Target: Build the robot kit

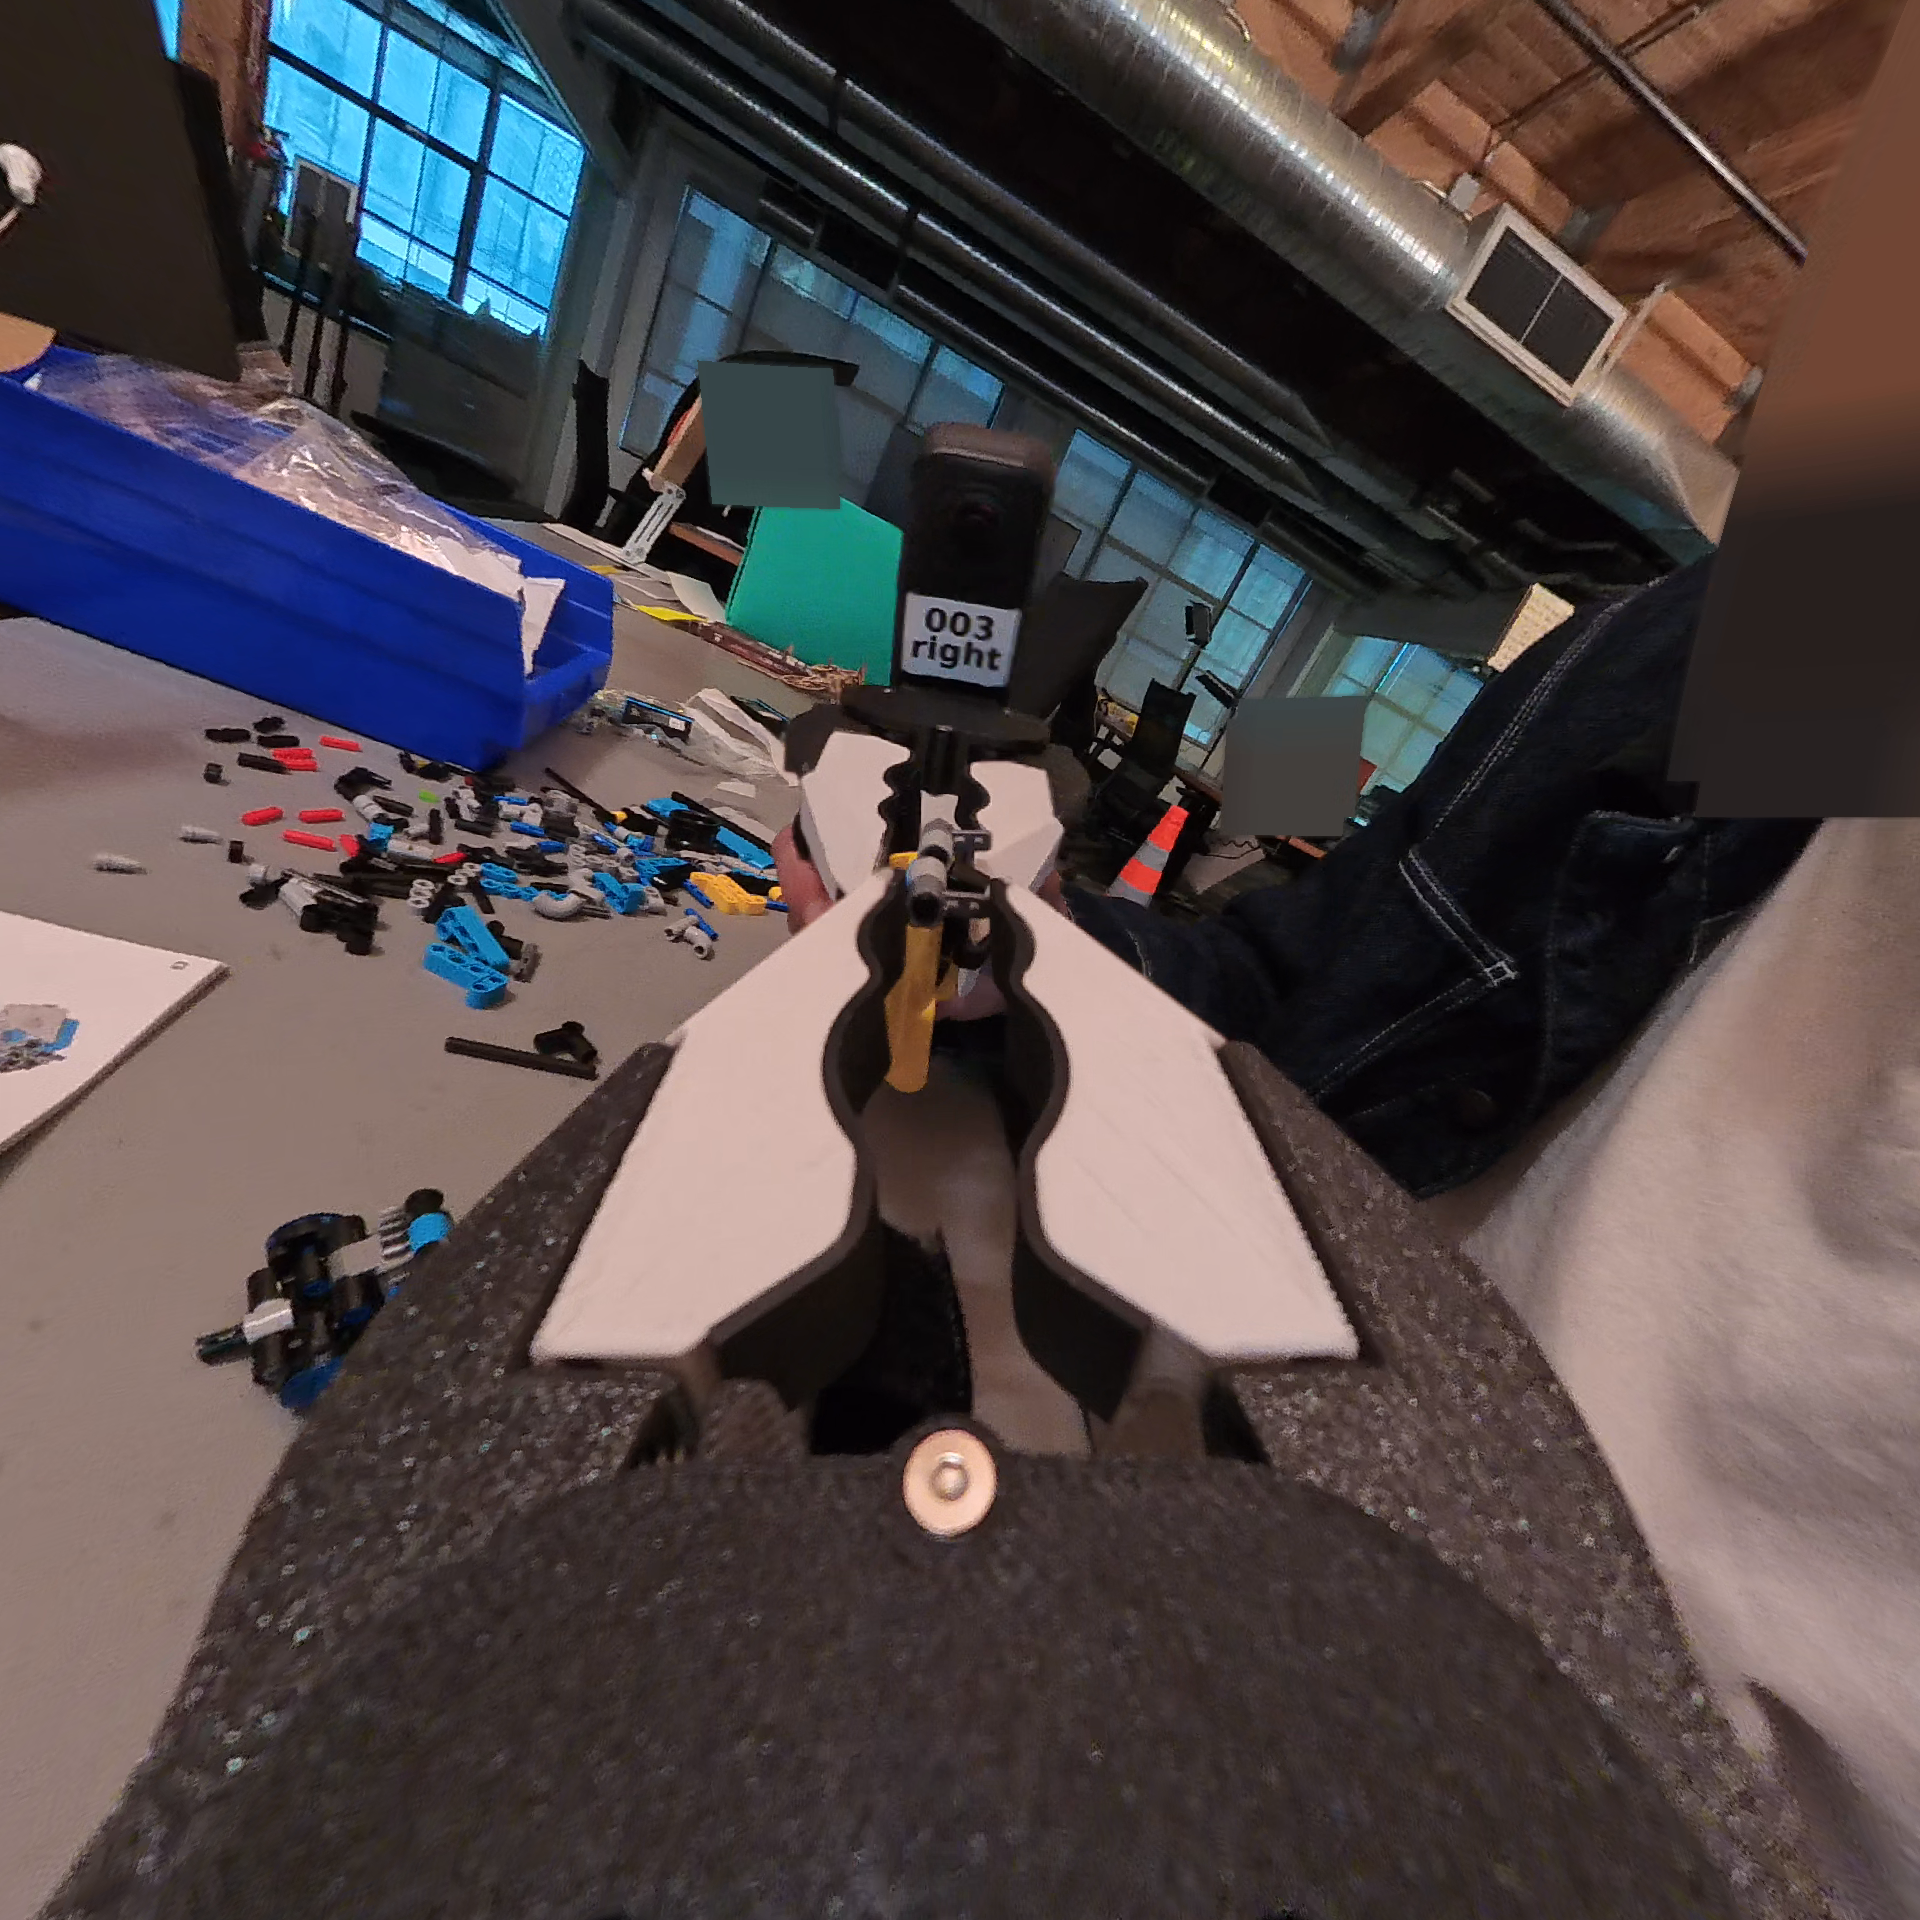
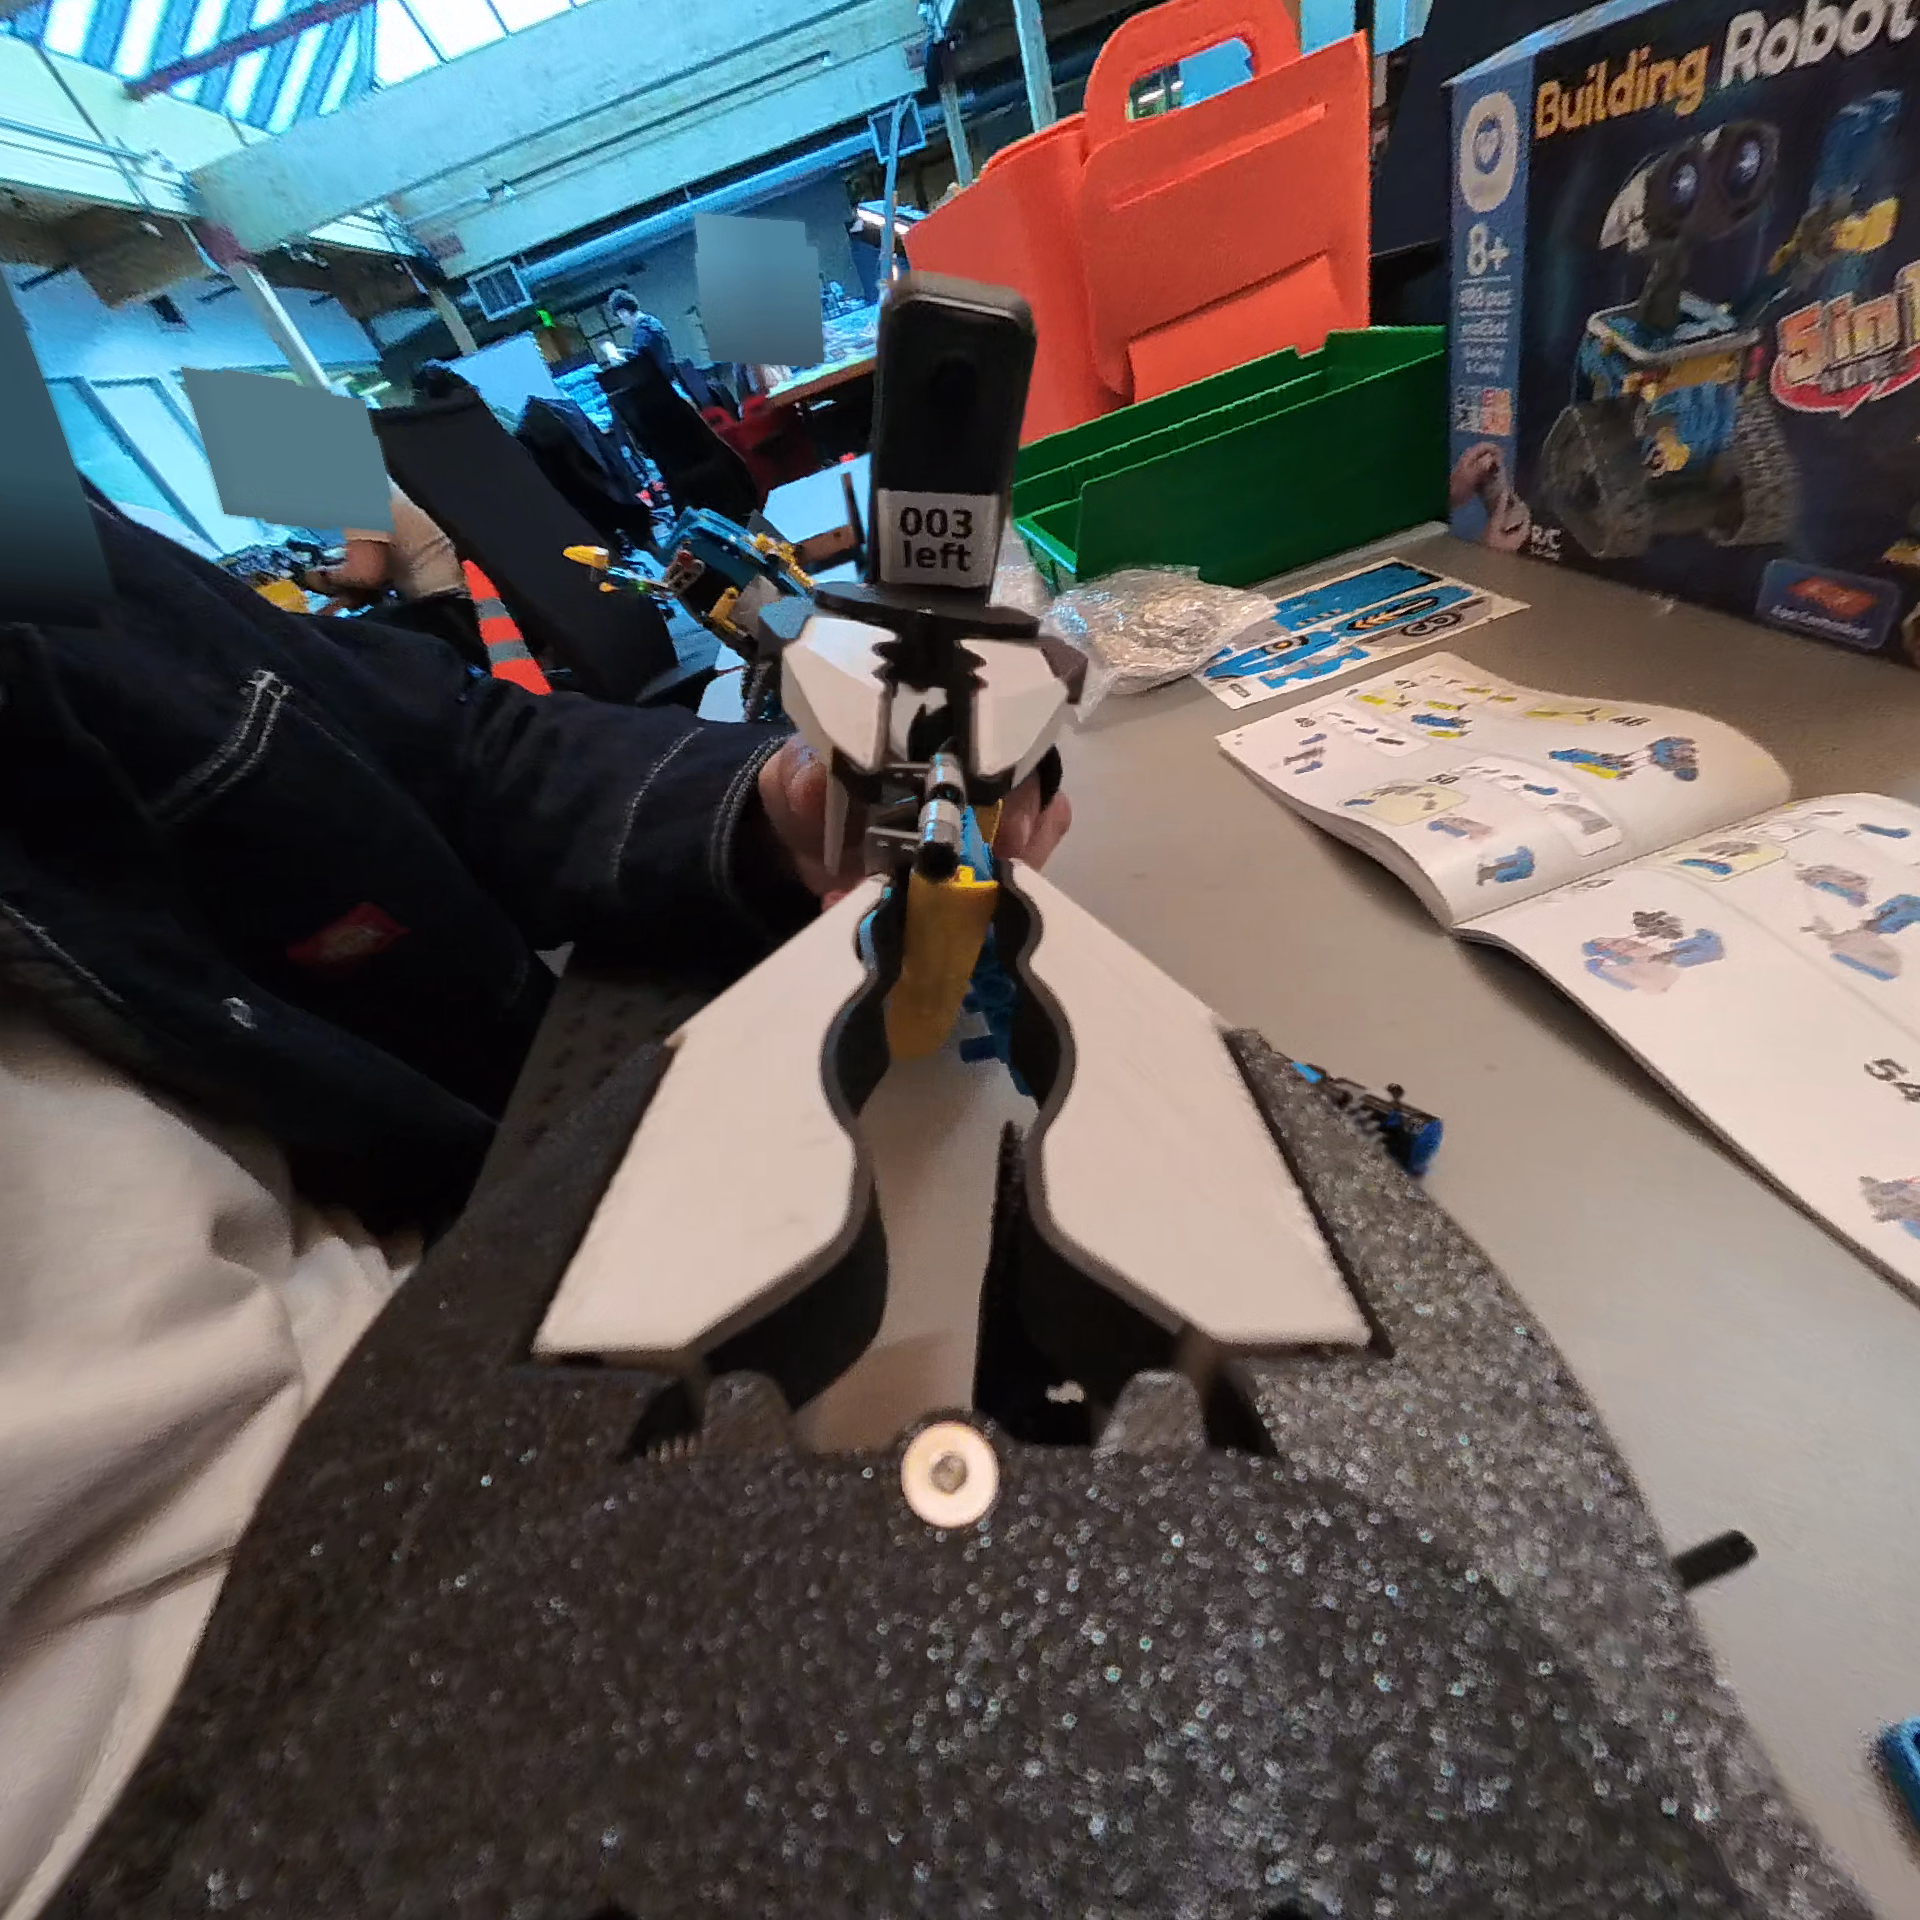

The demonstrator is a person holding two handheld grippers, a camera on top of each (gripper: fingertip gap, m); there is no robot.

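Left hand-held gripper (image 1: 940, 914): clamped on the yellow end of a small brick assembly (image 1: 920, 987), raised above the desk (image 1: 312, 1122).
Right hand-held gripper (image 2: 940, 904): facing it, closed on the same assembly, steadying the grey axle between them.
Loose parts (image 1: 499, 862): scattered nearby beside a blue bin (image 1: 260, 582).
Instruction booklet (image 2: 1558, 831): open for reference.

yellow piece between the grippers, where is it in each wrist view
Left wrist view: the yellow piece sits centre frame, clamped between the left gripper fingertips.
Right wrist view: the same yellow piece sits centre frame, in the right gripper.
Shared landmark: the grey axle just above it.
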